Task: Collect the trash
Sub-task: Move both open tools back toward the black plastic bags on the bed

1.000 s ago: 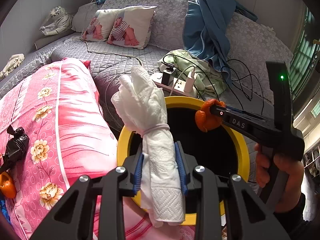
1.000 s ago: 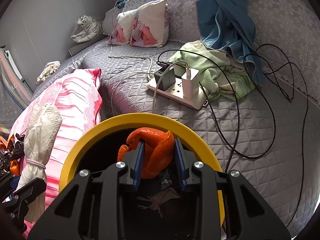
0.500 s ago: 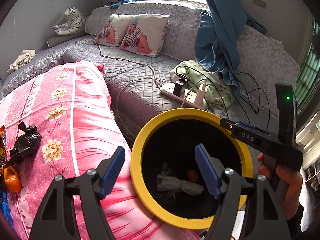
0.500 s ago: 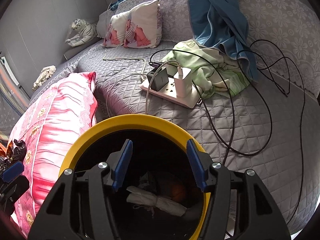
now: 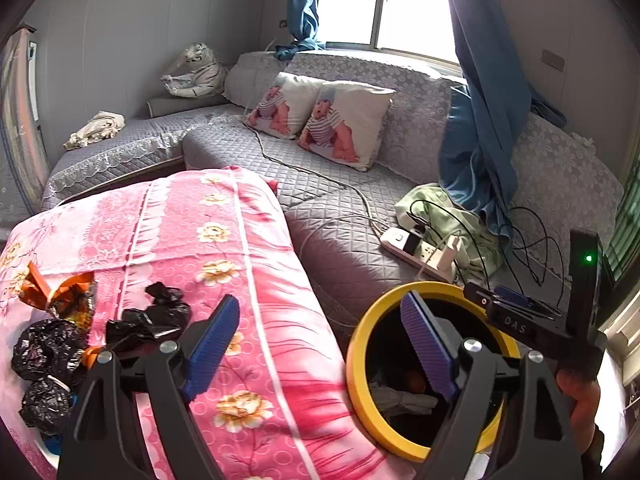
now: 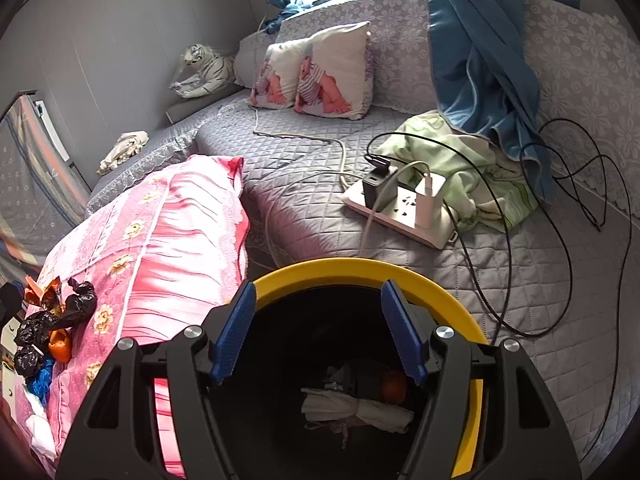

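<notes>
A black bin with a yellow rim [image 6: 360, 266] stands against the grey sofa. Inside it lie a white tissue bundle [image 6: 356, 408] and an orange scrap [image 6: 394, 386]. My right gripper [image 6: 319, 292] hangs over the bin's mouth, jaws opening, nothing between them. My left gripper [image 5: 319, 300] is raised between the pink quilt [image 5: 224, 240] and the bin's rim [image 5: 360, 360]. Its jaws are also opening and empty. Crumpled black bags [image 5: 148, 320] and an orange wrapper [image 5: 60, 296] lie on the quilt at the lower left. A hand [image 5: 580, 396] holds the right gripper.
A white power strip [image 6: 400, 208] with chargers and trailing black cables lies on the sofa behind the bin. A green cloth [image 6: 472, 168] and a blue curtain [image 6: 480, 60] are beside it. Two printed cushions [image 6: 320, 72] and a toy tiger [image 6: 204, 70] sit further back.
Both grippers opened: the white tissue bundle and the orange scrap dropped into the bin. My left gripper rose and swung left over the quilt, and the black bags came into view.
</notes>
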Action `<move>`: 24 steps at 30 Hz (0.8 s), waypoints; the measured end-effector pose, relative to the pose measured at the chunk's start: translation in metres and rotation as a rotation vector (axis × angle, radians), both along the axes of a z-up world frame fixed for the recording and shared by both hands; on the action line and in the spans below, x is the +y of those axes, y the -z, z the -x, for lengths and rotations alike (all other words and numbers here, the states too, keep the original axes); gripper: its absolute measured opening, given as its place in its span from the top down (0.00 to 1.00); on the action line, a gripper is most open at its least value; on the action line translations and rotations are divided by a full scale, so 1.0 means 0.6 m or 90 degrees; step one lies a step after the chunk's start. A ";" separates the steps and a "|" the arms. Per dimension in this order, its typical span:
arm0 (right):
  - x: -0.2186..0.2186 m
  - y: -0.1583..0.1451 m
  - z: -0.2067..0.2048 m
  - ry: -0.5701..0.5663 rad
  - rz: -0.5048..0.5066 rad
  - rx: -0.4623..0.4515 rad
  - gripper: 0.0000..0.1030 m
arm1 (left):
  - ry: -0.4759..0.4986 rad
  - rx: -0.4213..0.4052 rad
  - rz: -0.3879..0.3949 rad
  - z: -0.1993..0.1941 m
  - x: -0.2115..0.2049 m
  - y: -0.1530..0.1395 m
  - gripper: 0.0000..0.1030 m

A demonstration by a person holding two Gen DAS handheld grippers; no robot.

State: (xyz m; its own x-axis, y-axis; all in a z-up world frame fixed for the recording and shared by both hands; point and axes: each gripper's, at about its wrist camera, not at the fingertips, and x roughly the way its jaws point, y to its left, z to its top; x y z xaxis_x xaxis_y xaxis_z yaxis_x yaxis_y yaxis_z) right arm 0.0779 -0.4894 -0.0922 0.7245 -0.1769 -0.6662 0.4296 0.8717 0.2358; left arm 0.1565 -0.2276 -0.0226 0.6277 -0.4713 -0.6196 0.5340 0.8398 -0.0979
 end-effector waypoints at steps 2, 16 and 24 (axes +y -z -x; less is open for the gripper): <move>0.019 -0.012 -0.012 -0.018 0.004 -0.008 0.39 | -0.017 -0.007 0.004 -0.005 0.028 -0.012 0.22; 0.187 -0.086 -0.115 -0.166 0.017 -0.072 0.31 | -0.161 -0.057 -0.006 -0.025 0.227 -0.052 0.14; 0.280 -0.106 -0.165 -0.247 0.016 -0.076 0.31 | -0.221 -0.065 -0.022 -0.020 0.312 -0.051 0.14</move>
State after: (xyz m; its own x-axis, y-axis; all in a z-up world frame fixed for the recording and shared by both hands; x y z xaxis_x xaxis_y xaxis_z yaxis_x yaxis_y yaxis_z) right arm 0.1768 -0.3212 -0.0289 0.8125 0.1101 -0.5724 0.0387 0.9697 0.2414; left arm 0.1683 -0.0404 0.0080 0.8061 -0.1989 -0.5573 0.2219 0.9747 -0.0269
